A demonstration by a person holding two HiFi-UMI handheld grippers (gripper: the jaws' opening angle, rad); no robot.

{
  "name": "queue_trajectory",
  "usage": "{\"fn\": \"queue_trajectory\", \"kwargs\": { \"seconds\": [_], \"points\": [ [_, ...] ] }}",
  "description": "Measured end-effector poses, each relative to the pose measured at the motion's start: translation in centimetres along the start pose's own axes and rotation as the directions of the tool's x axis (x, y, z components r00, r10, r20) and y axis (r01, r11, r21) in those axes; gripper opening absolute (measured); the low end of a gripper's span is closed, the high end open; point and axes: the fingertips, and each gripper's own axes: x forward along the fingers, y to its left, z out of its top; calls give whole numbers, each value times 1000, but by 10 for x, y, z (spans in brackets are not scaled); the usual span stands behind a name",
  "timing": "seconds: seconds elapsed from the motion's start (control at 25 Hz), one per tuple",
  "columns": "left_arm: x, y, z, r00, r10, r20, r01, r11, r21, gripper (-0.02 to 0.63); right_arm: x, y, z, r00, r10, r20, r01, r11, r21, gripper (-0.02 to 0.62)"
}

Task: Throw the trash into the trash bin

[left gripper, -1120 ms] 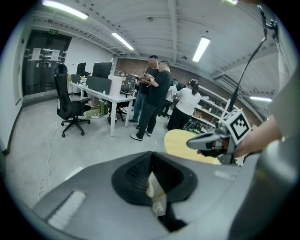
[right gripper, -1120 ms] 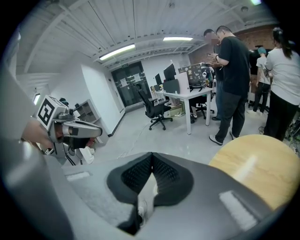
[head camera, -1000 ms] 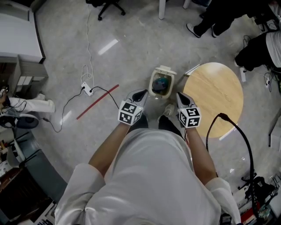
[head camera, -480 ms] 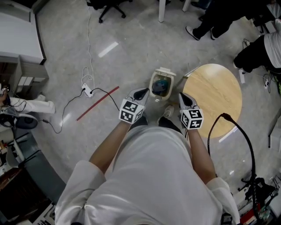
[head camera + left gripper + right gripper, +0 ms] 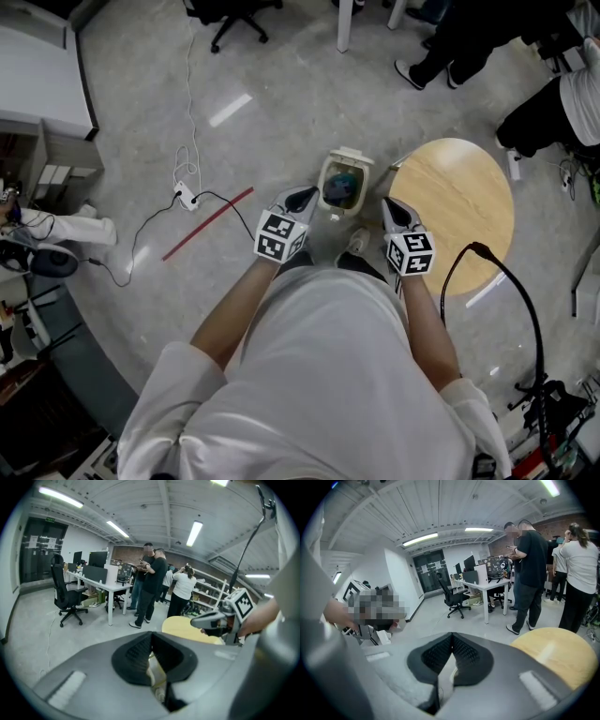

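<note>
Trash, bluish and dark (image 5: 342,180), lies inside the small cream plastic trash bin (image 5: 324,185), which stands with its lid tipped open on the grey polished floor (image 5: 281,103) in front of a person in a white shirt (image 5: 328,375). The left gripper (image 5: 302,196) hovers just beside the bin's left wall. The right gripper (image 5: 390,205) hangs near its right side, at the edge of a round light-wood surface (image 5: 459,202). Both grippers are clenched and grasp nothing: in each gripper view the black ribbed pads (image 5: 133,656) meet at their tips. A pale shape in the slit behind the left pads may be the bin below, though blur leaves that unsure. A red strip (image 5: 206,222) and a white power strip (image 5: 187,194) with its cable lie on the floor to the left. Several people (image 5: 152,583) stand near a white desk (image 5: 101,581) farther off.
</note>
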Motion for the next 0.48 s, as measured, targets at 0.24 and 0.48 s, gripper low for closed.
{"fn": "queue_trajectory", "kwargs": {
  "seconds": [0.24, 0.48],
  "points": [
    [-2, -2, 1, 1000, -1, 6, 1, 1000, 0, 5, -2, 6, -1, 1000, 4, 3, -4, 1000, 9, 0],
    [-1, -3, 4, 1000, 0, 10, 0, 1000, 1, 4, -2, 6, -1, 1000, 5, 5, -5, 1000, 11, 0]
  ]
}}
